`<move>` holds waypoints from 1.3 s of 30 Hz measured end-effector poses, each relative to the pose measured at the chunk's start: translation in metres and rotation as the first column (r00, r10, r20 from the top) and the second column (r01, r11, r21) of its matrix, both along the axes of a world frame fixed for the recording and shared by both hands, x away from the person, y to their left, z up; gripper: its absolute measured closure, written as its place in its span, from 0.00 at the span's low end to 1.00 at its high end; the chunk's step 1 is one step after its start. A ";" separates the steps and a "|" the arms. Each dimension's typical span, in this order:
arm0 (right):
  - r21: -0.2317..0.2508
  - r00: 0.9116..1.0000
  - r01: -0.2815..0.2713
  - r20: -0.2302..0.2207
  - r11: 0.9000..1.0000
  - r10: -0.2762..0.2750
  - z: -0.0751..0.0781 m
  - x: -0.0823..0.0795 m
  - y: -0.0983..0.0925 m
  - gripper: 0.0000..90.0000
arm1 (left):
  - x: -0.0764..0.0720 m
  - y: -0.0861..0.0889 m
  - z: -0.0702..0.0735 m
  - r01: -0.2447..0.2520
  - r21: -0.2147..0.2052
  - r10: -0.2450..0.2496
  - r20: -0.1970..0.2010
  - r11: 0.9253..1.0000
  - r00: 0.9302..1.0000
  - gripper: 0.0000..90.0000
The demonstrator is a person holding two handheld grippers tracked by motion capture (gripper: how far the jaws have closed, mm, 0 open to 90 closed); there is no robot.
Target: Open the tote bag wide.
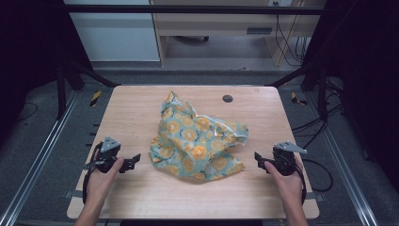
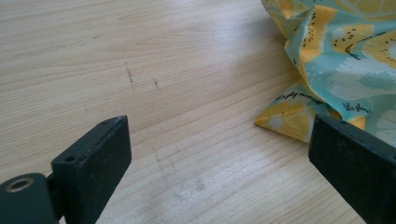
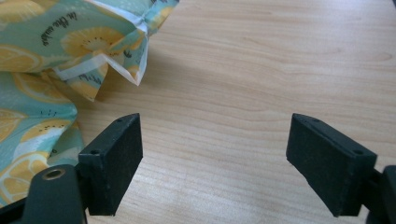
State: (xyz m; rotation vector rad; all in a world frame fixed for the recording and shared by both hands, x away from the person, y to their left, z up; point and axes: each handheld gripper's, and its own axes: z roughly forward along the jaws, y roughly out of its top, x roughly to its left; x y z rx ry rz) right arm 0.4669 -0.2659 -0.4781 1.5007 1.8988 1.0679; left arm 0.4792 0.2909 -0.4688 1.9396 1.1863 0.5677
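Note:
A crumpled teal cloth with a yellow lemon-slice print (image 1: 197,141) lies bunched in the middle of the wooden table (image 1: 136,108). My left gripper (image 1: 133,162) rests low at the cloth's left side, jaws open and empty; in the left gripper view (image 2: 219,154) a yellow corner of the cloth (image 2: 336,70) lies just ahead of the right jaw. My right gripper (image 1: 258,157) sits to the right of the cloth, also open with bare wood between the jaws (image 3: 215,158). There the cloth (image 3: 51,60) spreads at the upper left, beside the left jaw.
A small dark round grommet (image 1: 227,98) is set in the tabletop behind the cloth. Black frame posts stand at both back corners, and metal rails run along the table's sides. Bare wood surrounds the cloth on all sides.

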 end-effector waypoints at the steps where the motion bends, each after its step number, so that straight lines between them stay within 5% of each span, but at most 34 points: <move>1: 0.000 1.000 0.000 0.000 1.000 0.000 0.000 0.000 0.000 0.21 | 0.000 0.000 0.000 0.001 0.003 -0.001 -0.002 1.000 1.000 0.06; 9: 0.019 0.999 -0.019 0.036 1.000 0.018 0.009 -0.004 0.001 0.19 | -0.008 -0.010 0.005 0.038 0.001 -0.038 0.008 0.999 0.999 0.06; 17: 0.015 0.988 -0.107 0.118 0.994 0.104 0.042 -0.003 0.016 0.16 | -0.012 -0.020 0.007 0.074 0.028 -0.075 0.021 0.997 0.997 0.06; 26: -0.041 0.961 -0.243 0.128 0.969 0.246 0.079 0.014 0.046 0.13 | -0.013 -0.021 0.006 0.072 0.028 -0.073 0.017 0.997 0.997 0.06; 39: -0.118 0.939 -0.324 0.081 0.939 0.334 0.093 0.049 0.086 0.13 | -0.013 -0.023 0.007 0.077 0.014 -0.078 0.018 0.997 0.997 0.06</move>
